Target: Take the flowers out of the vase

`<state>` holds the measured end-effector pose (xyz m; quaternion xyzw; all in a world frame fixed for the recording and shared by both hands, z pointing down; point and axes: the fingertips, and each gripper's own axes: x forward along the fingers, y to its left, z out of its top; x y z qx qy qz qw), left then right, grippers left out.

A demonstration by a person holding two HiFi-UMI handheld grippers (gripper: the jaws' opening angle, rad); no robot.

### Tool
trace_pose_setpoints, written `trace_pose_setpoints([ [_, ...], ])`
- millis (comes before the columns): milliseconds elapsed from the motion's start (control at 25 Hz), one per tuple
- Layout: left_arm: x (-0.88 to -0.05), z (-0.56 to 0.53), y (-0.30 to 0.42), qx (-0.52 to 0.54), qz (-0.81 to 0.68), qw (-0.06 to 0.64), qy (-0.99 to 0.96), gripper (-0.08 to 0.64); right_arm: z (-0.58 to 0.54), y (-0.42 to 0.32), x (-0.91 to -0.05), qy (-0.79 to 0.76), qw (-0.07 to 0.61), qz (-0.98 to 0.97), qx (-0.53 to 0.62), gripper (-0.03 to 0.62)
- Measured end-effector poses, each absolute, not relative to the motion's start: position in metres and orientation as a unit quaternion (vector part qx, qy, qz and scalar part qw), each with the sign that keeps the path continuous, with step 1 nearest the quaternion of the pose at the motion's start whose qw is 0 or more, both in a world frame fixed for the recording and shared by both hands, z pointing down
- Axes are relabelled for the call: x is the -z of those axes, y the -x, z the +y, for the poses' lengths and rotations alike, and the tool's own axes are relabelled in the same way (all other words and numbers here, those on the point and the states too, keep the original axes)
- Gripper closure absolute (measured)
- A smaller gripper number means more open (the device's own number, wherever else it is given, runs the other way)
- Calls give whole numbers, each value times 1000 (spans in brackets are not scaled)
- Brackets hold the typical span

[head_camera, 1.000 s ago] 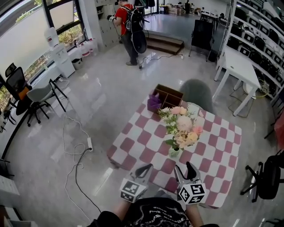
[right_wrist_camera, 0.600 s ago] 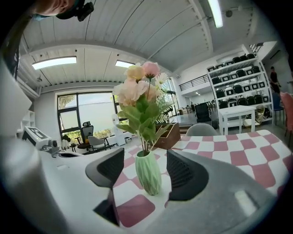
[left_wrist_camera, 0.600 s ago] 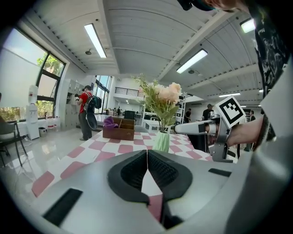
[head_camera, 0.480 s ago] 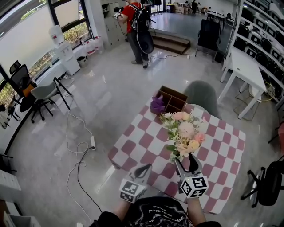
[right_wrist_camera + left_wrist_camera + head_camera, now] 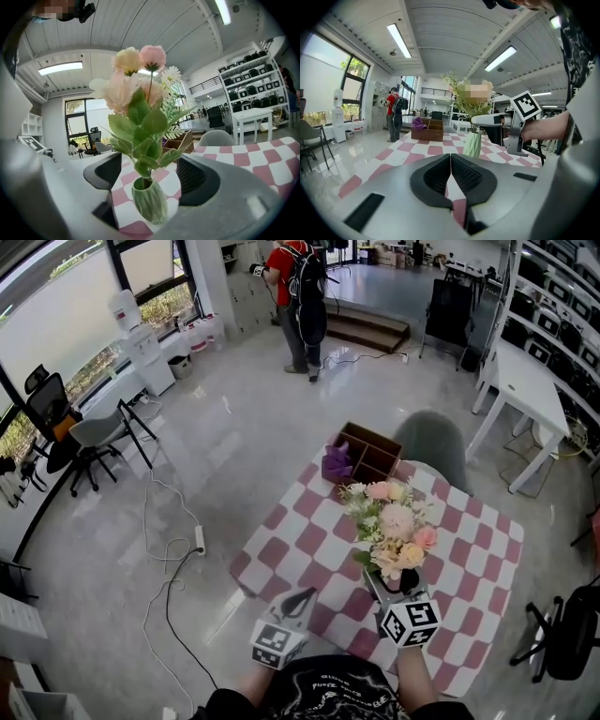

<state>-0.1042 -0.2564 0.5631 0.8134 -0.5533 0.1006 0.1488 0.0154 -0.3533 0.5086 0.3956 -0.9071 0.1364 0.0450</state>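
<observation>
The flowers [image 5: 138,89] stand in the vase [image 5: 150,199] near the table [image 5: 469,549]'s near edge. The right gripper [image 5: 149,171] has its jaws opening on either side of the vase's neck and lower leaves, with the pads clear of both (nothing gripped). The left gripper [image 5: 450,161] is clenched on nothing at that edge, left of the vase. Each cube [image 5: 410,622] bears a black-and-white square marker. A box [image 5: 366,451] sits at the far edge, and bare checked cloth spreads to the right.

One vase [image 5: 150,201], one flower bunch [image 5: 392,526], one wooden box [image 5: 367,451], one checked table [image 5: 300,540], one person [image 5: 298,287].
</observation>
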Motion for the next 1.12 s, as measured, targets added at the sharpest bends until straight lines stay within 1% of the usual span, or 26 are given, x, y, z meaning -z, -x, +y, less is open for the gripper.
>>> trace_pose_setpoints([
  [240,-564,-256,113,-106,-561,149,-807,548,-360,-4,-501,-378,39,-917,-123,244],
  [320,-563,-256,116,-107,-563,148,-806,548,-360,-2,-498,-376,36,-919,-116,273],
  [440,-563,-256,118,-108,-564,147,-805,548,-360,0,-495,-371,36,-922,-106,286],
  [600,-564,-256,116,-112,-562,146,-806,548,-361,-1,-491,-375,29,-921,-98,370],
  [800,-563,-253,122,-115,-568,142,-802,548,-359,1,-492,-371,42,-924,-85,379],
  [840,-563,-253,125,-115,-571,142,-800,548,-359,0,-490,-372,40,-924,-83,390],
  [1120,-564,-255,125,-113,-572,142,-800,548,-359,-2,-472,-375,7,-924,-72,428],
])
